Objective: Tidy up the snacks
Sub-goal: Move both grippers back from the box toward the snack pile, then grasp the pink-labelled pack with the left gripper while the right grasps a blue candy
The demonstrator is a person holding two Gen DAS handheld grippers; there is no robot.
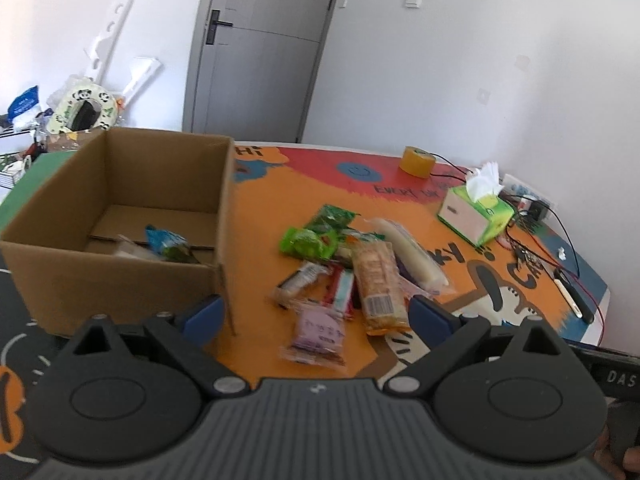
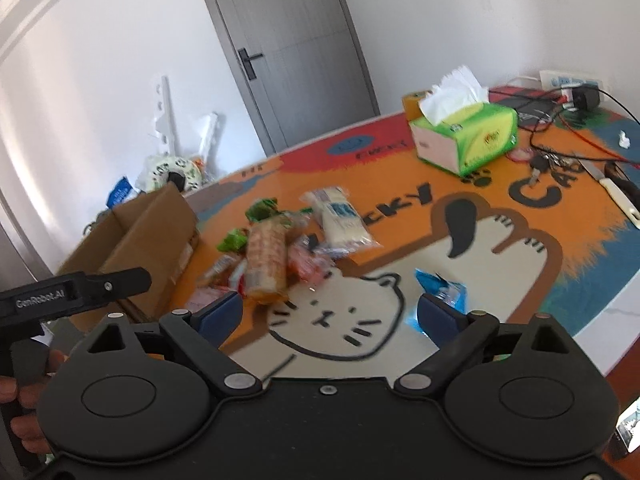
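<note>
The cardboard box (image 1: 120,216) stands open-topped on the left part of the table (image 1: 256,208), set just beside the heap of snacks (image 1: 352,272) so that each packet needs only a short carry over its near wall; a blue-green packet (image 1: 166,242) and something pale beside it already lie on its floor, which suggests the sorting is under way but far from finished. The left gripper (image 1: 316,312) hovers above the near edge of the heap with its fingers spread wide and nothing between them, the purple packet (image 1: 316,334) lying in the gap below, probably the next pick. The right gripper (image 2: 330,312) is likewise wide open and empty, held over the cat drawing on the mat; a blue packet (image 2: 440,292) lies apart from the heap, right by its right-hand finger (image 2: 438,314), though whether they touch is unclear. The long orange biscuit pack (image 2: 266,264) rests across the other packets, so lifting those beneath it would likely shift the pile. The tissue box (image 2: 466,138) and tape roll (image 1: 417,161) stand well clear at the far side
</note>
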